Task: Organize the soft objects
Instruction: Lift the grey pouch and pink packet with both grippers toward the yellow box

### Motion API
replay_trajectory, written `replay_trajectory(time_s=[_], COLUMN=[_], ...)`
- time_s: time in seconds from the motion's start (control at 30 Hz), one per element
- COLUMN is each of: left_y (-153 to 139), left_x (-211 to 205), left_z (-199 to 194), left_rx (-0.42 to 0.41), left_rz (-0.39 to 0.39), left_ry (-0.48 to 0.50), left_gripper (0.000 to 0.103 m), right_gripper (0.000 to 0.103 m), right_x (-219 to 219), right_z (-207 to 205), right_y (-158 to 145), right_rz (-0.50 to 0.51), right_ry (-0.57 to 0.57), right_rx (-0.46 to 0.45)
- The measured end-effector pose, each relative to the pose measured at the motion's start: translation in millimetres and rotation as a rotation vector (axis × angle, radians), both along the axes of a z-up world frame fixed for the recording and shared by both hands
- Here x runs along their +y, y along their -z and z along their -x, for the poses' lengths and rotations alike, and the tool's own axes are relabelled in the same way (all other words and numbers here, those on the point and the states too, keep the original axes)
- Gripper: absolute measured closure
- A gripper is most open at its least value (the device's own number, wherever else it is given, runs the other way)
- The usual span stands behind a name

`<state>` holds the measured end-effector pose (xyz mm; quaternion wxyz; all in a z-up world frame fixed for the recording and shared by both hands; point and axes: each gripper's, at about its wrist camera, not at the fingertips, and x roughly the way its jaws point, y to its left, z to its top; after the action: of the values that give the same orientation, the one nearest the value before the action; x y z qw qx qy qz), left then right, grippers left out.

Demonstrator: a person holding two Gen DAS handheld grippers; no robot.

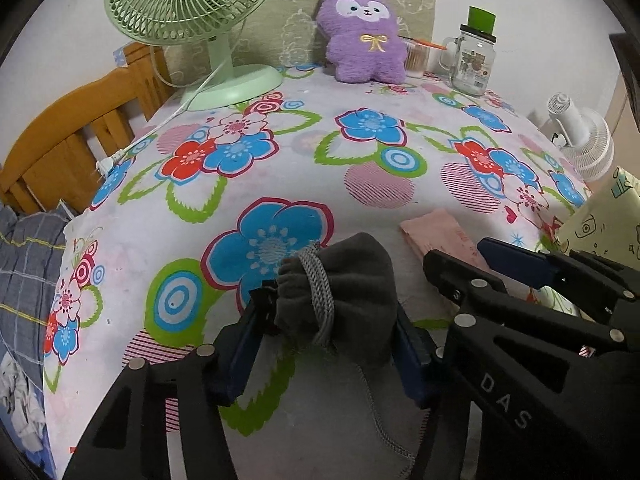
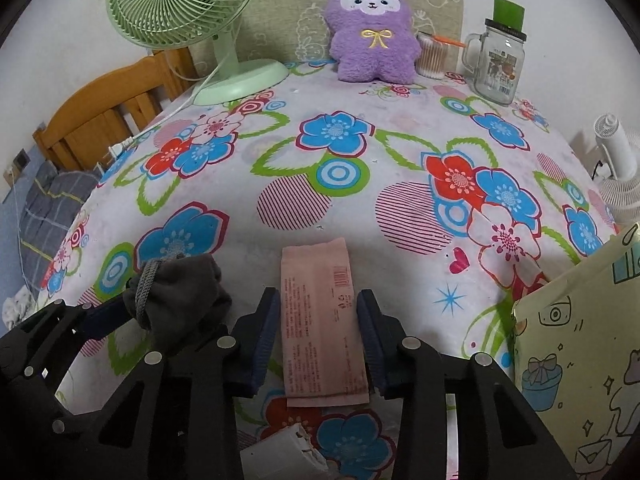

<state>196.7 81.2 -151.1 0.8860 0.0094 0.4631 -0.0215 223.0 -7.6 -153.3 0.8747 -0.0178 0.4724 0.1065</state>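
We're looking down both wrist cams at a table draped in a flowered cloth (image 2: 360, 208). Left gripper (image 1: 328, 332) is sitting around the grey drawstring pouch (image 1: 352, 300), a blue pad pressing each side of it, so we're reading that as clamped on the pouch (its braided cord is looping over the front and trailing toward the camera). Right gripper (image 2: 318, 340) is straddling the pink packet (image 2: 320, 320), which is lying flat on the cloth, long side running away from us; the left pad is looking like it's touching the packet's edge, the right pad is showing a thin gap, so we're calling those jaws apart, not gripping. Pouch and packet are sitting just beside each other at the near edge of the table. At the far edge we're seeing a green fan (image 1: 188, 4), a purple plush toy (image 2: 374, 28) leaning on a patterned board, and a glass jar mug (image 2: 498, 64) with a green top. A yellow cartoon-print bag (image 2: 580, 360) is standing at the right.
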Motion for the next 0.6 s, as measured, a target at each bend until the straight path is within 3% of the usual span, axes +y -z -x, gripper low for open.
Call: replay_trajectory(time_s=[0.37, 0.6], left_y=[-2, -9], left_x=[-4, -7], left_z=[6, 14], left_rx=[0.003, -0.015], left_rz=[-0.008, -0.017], left_ry=[0.017, 0.011], left_gripper=[0.054, 0.056], right_gripper=[0.061, 0.061], right_x=[-4, -8], right_z=[7, 17], right_y=[-2, -10], right_rz=[0.01, 0.004], right_ry=[0.012, 0.01], right_rx=[-0.003, -0.024])
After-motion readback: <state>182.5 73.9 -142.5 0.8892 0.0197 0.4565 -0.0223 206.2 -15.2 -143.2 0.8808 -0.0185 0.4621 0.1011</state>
